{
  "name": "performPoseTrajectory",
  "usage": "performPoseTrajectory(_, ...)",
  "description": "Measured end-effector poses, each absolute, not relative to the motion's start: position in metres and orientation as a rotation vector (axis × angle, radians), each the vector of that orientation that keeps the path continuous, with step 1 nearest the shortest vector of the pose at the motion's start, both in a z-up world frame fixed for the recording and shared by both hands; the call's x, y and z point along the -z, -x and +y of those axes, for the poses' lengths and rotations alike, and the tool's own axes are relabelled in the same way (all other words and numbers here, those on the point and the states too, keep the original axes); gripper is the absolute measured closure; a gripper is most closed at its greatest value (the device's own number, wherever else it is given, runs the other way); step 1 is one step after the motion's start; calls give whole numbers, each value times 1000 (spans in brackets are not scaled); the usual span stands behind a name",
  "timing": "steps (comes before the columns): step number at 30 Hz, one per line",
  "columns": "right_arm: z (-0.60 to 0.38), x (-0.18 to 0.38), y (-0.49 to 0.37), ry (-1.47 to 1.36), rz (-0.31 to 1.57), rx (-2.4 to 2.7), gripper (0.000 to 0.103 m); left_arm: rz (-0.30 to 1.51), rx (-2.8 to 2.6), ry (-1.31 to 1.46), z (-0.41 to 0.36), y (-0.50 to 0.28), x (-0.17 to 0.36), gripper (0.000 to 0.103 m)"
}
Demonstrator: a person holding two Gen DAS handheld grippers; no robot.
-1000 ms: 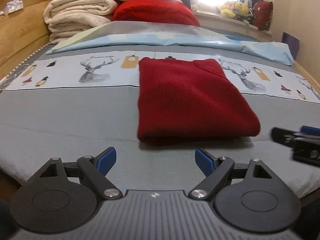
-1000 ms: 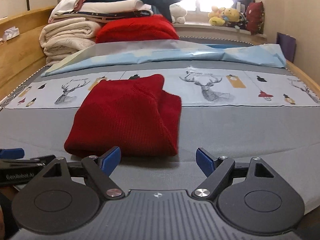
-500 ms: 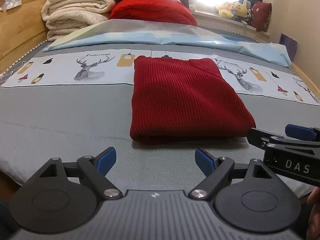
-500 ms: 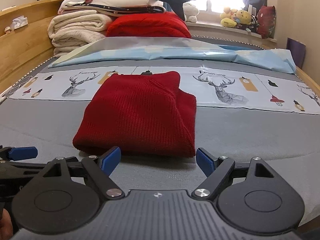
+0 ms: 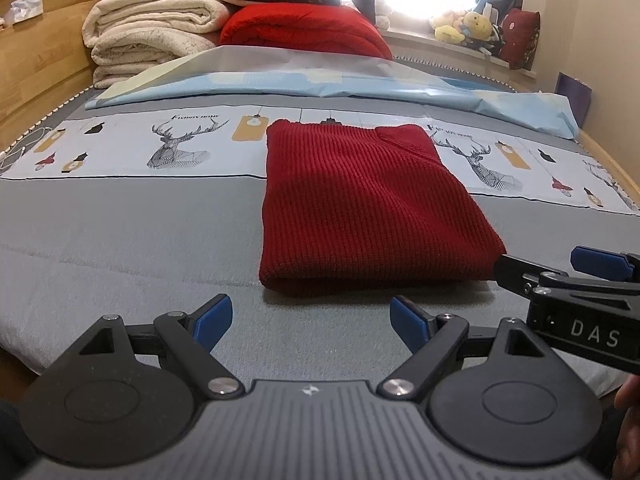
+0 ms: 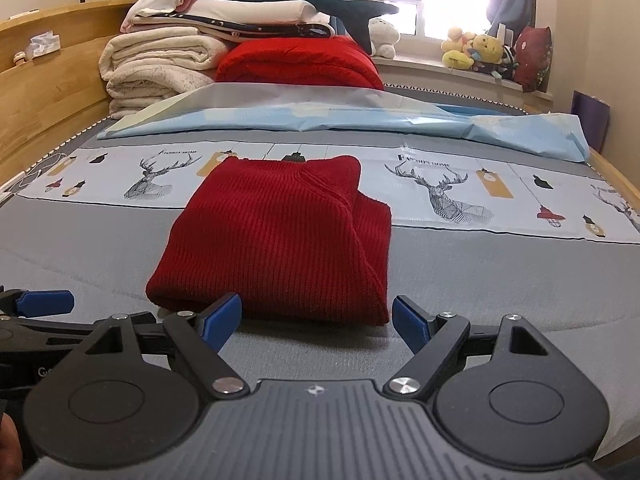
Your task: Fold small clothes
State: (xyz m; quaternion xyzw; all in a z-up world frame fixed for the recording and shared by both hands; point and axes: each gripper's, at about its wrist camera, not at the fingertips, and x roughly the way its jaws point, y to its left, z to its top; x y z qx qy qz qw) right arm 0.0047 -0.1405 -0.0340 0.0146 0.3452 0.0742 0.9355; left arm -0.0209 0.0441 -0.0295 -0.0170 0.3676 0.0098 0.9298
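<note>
Since a second ago the right gripper [image 5: 560, 270] has slid further into the left wrist view at about 4 o'clock, its lettered body now showing, and in the right wrist view the folded sweater has shifted from left of centre toward the middle.

Going left to right in the left wrist view: a wooden bed frame [image 5: 36, 60] runs up at 10 o'clock, with a stack of cream blankets [image 5: 152, 36] at 11 o'clock. The left gripper [image 5: 311, 318] hovers at 6 o'clock above the grey sheet [image 5: 120, 248], its blue-tipped jaws wide apart with nothing between them. The dark red sweater [image 5: 360, 208] lies folded into a neat rectangle at the centre of the bed, its far edge on the deer-print strip [image 5: 172, 148]. The right gripper sits just beside the sweater's near right corner, jaws likewise spread and empty. Soft toys [image 5: 472, 28] line the sill at 1 o'clock.
</note>
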Motion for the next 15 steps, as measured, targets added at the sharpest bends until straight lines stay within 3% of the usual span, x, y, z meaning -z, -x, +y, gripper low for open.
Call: performPoseTrajectory(15, -141, 30, -2, -10, 677, -142, 20, 723, -5, 35, 46, 24, 27, 13)
